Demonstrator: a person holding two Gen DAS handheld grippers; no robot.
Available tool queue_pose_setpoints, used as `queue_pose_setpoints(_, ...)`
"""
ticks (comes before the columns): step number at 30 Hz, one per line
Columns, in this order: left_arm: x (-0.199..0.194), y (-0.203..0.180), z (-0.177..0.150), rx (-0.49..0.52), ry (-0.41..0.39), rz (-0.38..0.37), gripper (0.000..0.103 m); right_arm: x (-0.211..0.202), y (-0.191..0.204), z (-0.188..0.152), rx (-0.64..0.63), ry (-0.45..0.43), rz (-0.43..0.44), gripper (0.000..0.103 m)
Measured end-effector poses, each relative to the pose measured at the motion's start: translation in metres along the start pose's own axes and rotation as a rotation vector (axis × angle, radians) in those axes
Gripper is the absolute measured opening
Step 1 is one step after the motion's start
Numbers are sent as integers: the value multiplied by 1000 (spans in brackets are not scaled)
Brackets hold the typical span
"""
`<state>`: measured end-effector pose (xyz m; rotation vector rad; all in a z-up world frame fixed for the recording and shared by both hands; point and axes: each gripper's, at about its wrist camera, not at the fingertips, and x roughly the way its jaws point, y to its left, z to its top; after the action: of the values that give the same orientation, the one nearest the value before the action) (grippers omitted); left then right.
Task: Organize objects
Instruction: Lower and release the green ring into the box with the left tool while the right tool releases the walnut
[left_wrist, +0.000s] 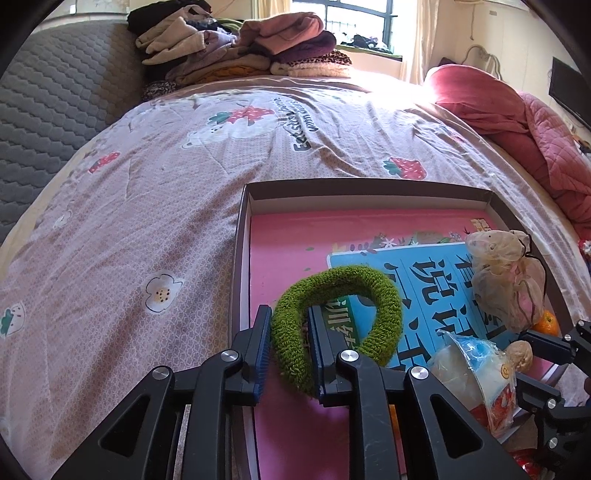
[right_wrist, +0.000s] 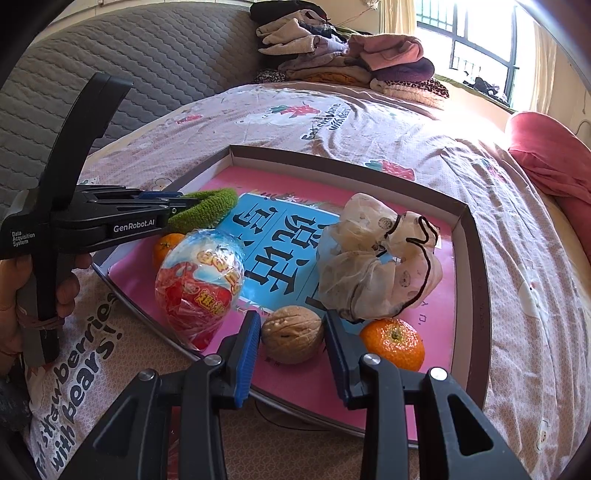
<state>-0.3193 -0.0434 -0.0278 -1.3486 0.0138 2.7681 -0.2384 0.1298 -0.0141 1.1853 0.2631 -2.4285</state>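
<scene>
Both tongs (left_wrist: 288, 354) (right_wrist: 291, 343) gripping: scrunchie (left_wrist: 369, 295), walnut (right_wrist: 292, 334).

A bed (left_wrist: 155, 206) wears a pinkish sheet (right_wrist: 517, 229) printed with strawberries, flowers and bears. Folded clothes (left_wrist: 243, 48) are piled at its far end, beside a grey quilted headboard (left_wrist: 55, 99). A crumpled red quilt (left_wrist: 517, 122) lies along the right edge, under a bright barred window (right_wrist: 476, 40). A dark screen (left_wrist: 569, 92) hangs on the wall.

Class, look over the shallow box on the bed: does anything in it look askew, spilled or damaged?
Nothing stands out. The green fuzzy hair tie, brown walnut, orange tangerine and crumpled beige scrunchie look intact.
</scene>
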Motion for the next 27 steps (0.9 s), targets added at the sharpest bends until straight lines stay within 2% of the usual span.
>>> queue_pose_setpoints(11,-7,-1,2,-7,-10,-14,22,-3,-3,2,10,-6,-10,36)
queue_pose_setpoints(18,-17,-6,3,-1,-14,-23,36,-7,-4,5,16,-19,-17,36)
queue_pose_setpoints(25,-29,-11,2,4,-22,-31,43,-12,-7,8,31,-31,-21,36)
queue_pose_setpoints(27,-33,-12,2,6,-24,-30,48,-14,-7,9,33,-36,-21,36)
